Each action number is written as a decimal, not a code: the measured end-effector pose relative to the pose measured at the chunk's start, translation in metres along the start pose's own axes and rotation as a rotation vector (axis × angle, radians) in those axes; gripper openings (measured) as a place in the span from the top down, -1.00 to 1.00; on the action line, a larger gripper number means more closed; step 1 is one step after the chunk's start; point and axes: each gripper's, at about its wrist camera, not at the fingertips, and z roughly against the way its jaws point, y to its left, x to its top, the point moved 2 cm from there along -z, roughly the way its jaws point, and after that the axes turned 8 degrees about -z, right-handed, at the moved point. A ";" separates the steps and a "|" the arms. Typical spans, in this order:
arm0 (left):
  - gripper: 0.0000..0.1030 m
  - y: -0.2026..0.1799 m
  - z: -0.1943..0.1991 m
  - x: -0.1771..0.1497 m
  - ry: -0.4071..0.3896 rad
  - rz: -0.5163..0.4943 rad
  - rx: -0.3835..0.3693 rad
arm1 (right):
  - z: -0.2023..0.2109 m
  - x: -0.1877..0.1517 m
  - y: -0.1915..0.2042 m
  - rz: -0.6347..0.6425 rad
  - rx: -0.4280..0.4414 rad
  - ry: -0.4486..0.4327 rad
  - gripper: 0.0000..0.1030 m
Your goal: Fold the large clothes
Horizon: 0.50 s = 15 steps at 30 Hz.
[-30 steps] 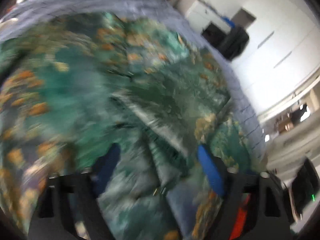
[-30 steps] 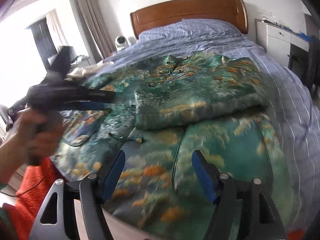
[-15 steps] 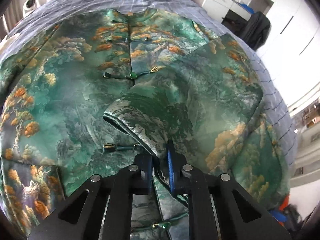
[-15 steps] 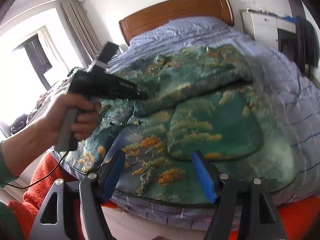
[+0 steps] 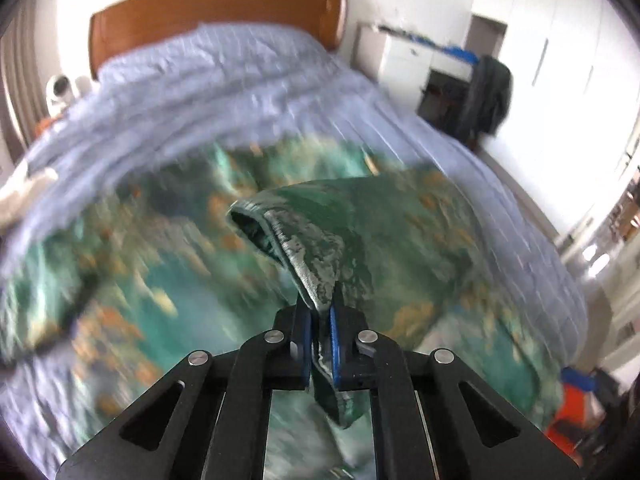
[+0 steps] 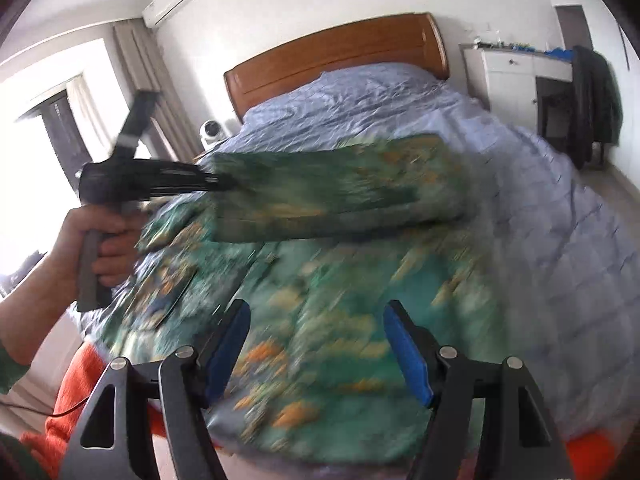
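Observation:
A large green brocade jacket [image 5: 168,288] with orange and white tree patterns lies spread on the bed. My left gripper [image 5: 319,320] is shut on the cuff of its folded sleeve [image 5: 304,236] and holds it lifted above the jacket. In the right wrist view the left gripper [image 6: 224,182] stretches that sleeve [image 6: 340,196] across the jacket [image 6: 320,320]. My right gripper [image 6: 316,352] is open and empty, hovering over the jacket's hem near the foot of the bed.
The bed has a pale blue checked quilt [image 5: 224,92] and a wooden headboard [image 5: 208,12]. A white cabinet [image 5: 404,60] and a chair with a dark coat [image 5: 486,96] stand at the right. A window with curtains [image 6: 132,80] is at the left.
My left gripper closed on the sleeve cuff and has lifted it up off the jacket. My right gripper has stayed open, and its view tilted up toward the headboard.

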 end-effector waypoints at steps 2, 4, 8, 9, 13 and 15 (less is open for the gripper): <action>0.91 0.023 -0.011 0.009 0.002 0.023 0.026 | -0.003 0.030 -0.011 0.013 -0.064 -0.025 -0.37; 0.91 0.051 -0.036 0.008 0.033 0.054 0.065 | -0.009 0.065 -0.020 0.028 -0.100 -0.057 -0.37; 0.91 0.095 -0.086 -0.015 0.133 0.127 0.095 | -0.047 0.124 -0.034 0.054 -0.134 -0.057 -0.37; 0.91 0.099 -0.092 -0.019 0.142 0.135 0.096 | -0.065 0.141 -0.037 0.062 -0.140 -0.039 -0.36; 0.89 0.106 -0.112 -0.048 0.162 0.147 0.097 | -0.132 0.192 -0.047 0.021 -0.108 0.034 -0.02; 0.88 0.102 -0.118 -0.060 0.170 0.131 0.107 | -0.177 0.214 -0.052 -0.009 -0.101 0.064 0.09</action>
